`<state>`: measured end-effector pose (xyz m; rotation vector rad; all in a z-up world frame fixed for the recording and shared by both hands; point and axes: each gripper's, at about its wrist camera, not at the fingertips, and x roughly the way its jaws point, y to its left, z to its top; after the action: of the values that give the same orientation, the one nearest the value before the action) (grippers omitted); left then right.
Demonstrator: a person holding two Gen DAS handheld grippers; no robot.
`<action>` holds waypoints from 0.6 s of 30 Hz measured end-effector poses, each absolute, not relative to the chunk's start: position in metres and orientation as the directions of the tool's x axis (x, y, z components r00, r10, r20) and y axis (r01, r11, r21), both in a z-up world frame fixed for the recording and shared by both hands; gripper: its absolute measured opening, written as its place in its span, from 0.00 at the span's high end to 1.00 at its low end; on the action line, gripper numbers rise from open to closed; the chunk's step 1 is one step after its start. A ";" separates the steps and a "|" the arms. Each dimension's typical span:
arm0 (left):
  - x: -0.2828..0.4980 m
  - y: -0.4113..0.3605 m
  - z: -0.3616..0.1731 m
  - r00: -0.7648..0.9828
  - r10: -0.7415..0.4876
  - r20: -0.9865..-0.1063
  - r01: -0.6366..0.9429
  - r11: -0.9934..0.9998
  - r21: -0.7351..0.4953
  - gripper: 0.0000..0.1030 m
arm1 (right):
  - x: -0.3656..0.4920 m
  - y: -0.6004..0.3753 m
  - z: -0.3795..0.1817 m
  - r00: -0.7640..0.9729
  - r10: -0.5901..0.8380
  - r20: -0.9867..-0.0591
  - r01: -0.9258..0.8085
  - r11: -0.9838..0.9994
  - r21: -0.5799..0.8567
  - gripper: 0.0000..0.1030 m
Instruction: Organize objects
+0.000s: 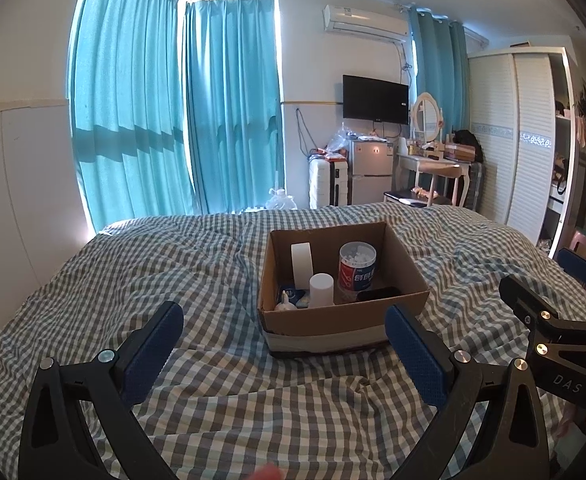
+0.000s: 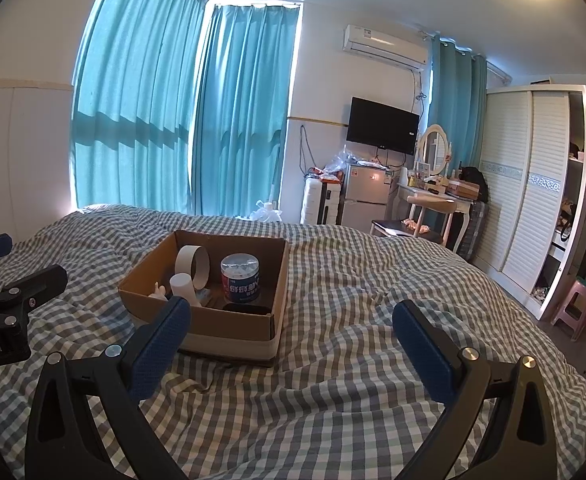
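Note:
A brown cardboard box (image 1: 407,268) sits on the checked bed cover (image 1: 173,264). Inside it stand a white tape roll (image 1: 301,262), a white cylinder (image 1: 321,289), a cotton-swab jar (image 1: 357,266), a dark flat object (image 1: 379,293) and a small white figure (image 1: 285,303). My left gripper (image 1: 285,334) is open and empty, just in front of the box. In the right wrist view the box (image 2: 237,326) lies ahead to the left, with the jar (image 2: 240,278) and tape roll (image 2: 193,266) visible. My right gripper (image 2: 291,326) is open and empty over the cover.
Teal curtains (image 1: 173,120) hang behind the bed. A TV (image 1: 375,99), small fridge (image 1: 371,170), suitcase (image 1: 328,182), dressing table with chair (image 1: 439,172) and white wardrobe (image 1: 521,136) stand beyond the foot of the bed. A pink stool (image 2: 575,308) sits at the right.

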<state>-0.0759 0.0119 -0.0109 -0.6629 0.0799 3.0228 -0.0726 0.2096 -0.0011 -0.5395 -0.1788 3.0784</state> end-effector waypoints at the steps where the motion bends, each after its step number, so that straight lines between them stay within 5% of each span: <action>1: -0.076 0.012 -0.011 -0.908 0.033 -0.417 -0.055 -0.998 0.042 0.00 | -0.073 0.209 -0.001 -0.940 0.032 -0.338 0.008 -0.993 -0.115 0.01; 18: -0.073 0.009 -0.012 -0.910 0.027 -0.414 -0.051 -0.998 0.048 0.00 | -0.074 0.208 -0.005 -0.936 0.039 -0.350 0.003 -0.993 -0.118 0.01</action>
<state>-0.0733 0.0086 -0.0117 -0.6560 0.0891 3.0302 -0.0739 0.2081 -0.0052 -0.5575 -0.1831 3.0678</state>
